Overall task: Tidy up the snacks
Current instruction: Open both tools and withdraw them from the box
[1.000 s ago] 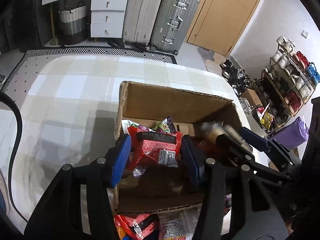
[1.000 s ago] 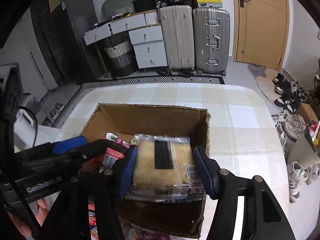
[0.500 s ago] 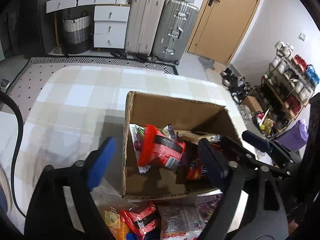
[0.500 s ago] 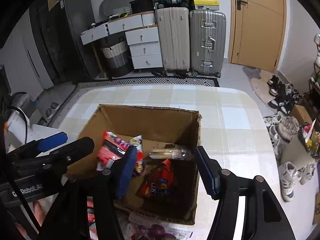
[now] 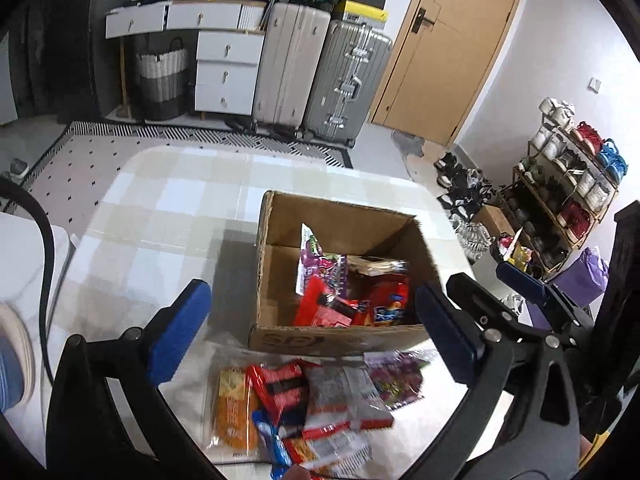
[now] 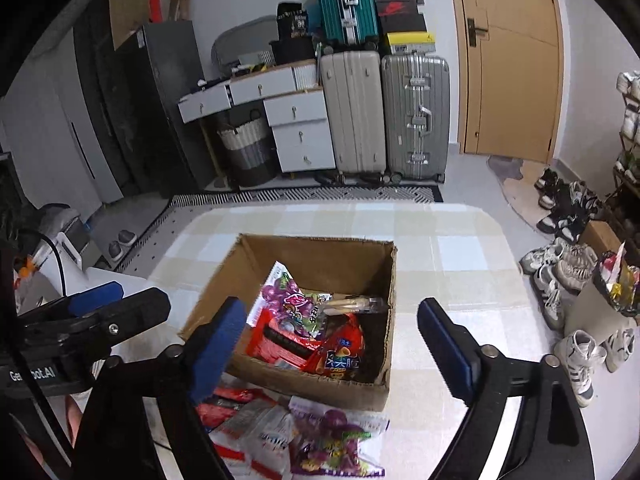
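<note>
Snack pile [image 5: 304, 404] lies on the table [image 5: 160, 216] just below your left tongs [image 5: 316, 332]; right tongs [image 6: 332, 344] hover over the box [image 6: 320, 388]; both open, empty.

A wooden tan door [image 6: 512, 60] stands shut in a white wall. Left of the door, two upright hard-shell suitcases, beige [image 6: 352, 112] and silver [image 6: 416, 112], stand side by side on a pale floor. Left of the suitcases sits a white drawer unit [image 6: 300, 132], with a woven grey-and-white basket [image 6: 244, 148] beside it. Right of the door, shoes [image 6: 560, 208] lie scattered on the floor. A black-and-white patterned rug [image 6: 320, 194] lies before the suitcases.
</note>
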Available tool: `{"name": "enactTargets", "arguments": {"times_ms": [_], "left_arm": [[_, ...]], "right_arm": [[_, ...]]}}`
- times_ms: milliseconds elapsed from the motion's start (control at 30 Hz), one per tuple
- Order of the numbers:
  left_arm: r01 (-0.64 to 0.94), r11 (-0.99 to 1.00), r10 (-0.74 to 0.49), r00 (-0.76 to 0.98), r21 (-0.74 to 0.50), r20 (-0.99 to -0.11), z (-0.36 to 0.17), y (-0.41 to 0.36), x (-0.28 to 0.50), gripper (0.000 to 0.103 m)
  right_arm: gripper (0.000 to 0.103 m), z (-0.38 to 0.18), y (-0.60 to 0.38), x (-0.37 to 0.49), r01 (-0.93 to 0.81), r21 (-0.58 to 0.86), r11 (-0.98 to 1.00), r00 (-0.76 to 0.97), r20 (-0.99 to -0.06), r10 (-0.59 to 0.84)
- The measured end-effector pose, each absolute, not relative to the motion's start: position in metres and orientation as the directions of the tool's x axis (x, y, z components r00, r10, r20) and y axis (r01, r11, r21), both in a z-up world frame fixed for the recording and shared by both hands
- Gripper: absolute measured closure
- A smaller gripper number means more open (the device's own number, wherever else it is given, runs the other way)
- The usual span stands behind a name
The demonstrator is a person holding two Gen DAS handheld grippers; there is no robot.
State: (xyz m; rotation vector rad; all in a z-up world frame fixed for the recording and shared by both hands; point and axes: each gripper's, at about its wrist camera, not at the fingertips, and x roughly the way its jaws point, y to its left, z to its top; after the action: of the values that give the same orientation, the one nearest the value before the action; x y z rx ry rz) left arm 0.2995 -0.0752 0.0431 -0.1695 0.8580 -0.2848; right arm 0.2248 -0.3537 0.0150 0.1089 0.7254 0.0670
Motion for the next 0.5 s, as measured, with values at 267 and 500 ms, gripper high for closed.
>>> {"name": "enactTargets", "arguments": {"times_ms": [267, 500], "left_arm": [[0.195, 0.948, -0.317, 0.659, -0.251, -0.683, 0.092, -0.066, 0.227, 0.001], [0.211, 0.951, -0.307, 0.718, -0.226, -0.625, 0.126, -0.052, 0.146, 0.001]], "right_arm": [[0.004, 0.059, -0.334, 0.149, -0.080, 0.075, 0.994, 0.816, -0.568, 0.109], [0.001, 0.080, -0.322, 0.073, -0.099, 0.081, 0.992, 0.855, -0.502, 0.126]]}}
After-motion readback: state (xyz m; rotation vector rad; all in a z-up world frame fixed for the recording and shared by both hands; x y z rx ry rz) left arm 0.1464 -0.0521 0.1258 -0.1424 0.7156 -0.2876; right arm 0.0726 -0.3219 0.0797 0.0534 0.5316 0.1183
